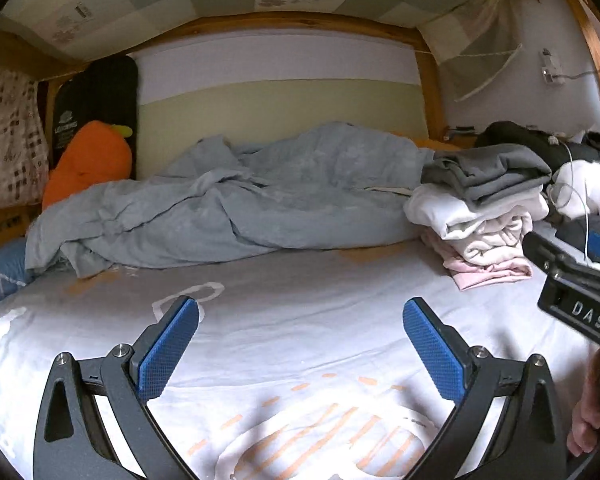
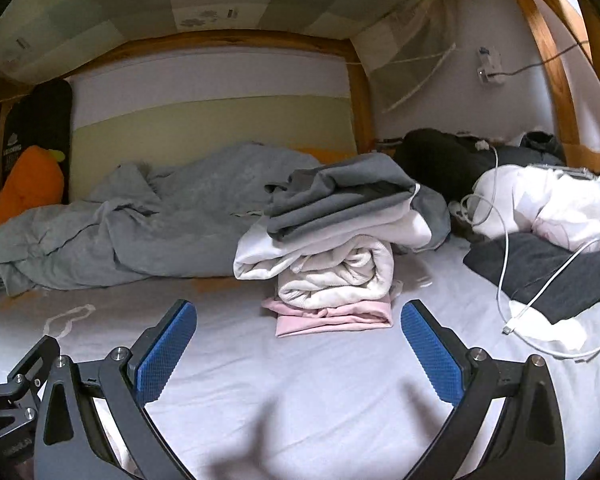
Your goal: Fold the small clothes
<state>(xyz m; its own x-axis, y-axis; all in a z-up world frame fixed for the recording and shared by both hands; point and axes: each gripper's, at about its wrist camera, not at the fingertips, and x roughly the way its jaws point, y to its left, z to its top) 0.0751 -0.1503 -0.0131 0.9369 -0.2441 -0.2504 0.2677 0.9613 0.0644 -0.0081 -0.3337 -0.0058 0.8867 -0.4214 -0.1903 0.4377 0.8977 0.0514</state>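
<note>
Both the left hand-held gripper (image 1: 300, 344) and right hand-held gripper (image 2: 298, 346) gaped wide, empty, hovering above the bed (image 2: 320, 380) near the stack of folded clothes (image 2: 336, 248).

Home bedroom, wooden bunk frame (image 2: 360, 92), rumpled duvet (image 1: 228, 200), carrot plush (image 1: 88, 160), stacked clothes (image 2: 336, 248)

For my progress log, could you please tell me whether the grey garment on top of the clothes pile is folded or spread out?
Folded. The grey garment lies doubled in flat layers atop the stacked white and pink clothes.
</note>
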